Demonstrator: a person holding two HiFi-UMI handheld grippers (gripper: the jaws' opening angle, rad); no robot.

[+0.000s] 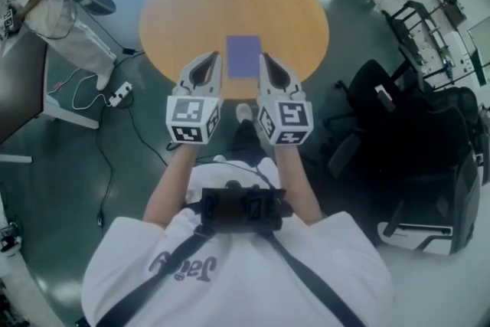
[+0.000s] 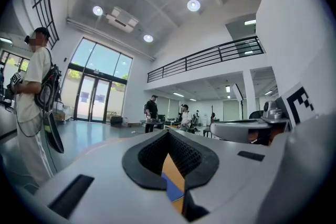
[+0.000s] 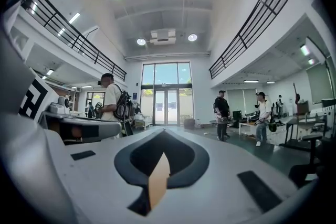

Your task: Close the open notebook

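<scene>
A purple-blue notebook (image 1: 243,55) lies closed and flat on the near edge of the round orange table (image 1: 191,4). In the head view my left gripper (image 1: 207,58) and right gripper (image 1: 269,58) are held up level side by side, above the table's near edge, one on each side of the notebook. Both are shut with nothing between the jaws. In the left gripper view the shut left gripper (image 2: 170,136) points out into the hall; a sliver of orange table and blue notebook (image 2: 171,187) shows through its opening. The right gripper (image 3: 163,138) looks the same, with only orange showing.
A person (image 1: 46,4) in white stands at the far left beside a dark desk (image 1: 19,84). A power strip (image 1: 119,94) and cables lie on the floor left of the table. Black office chairs (image 1: 375,99) and desks crowd the right. Other people stand far off in the hall.
</scene>
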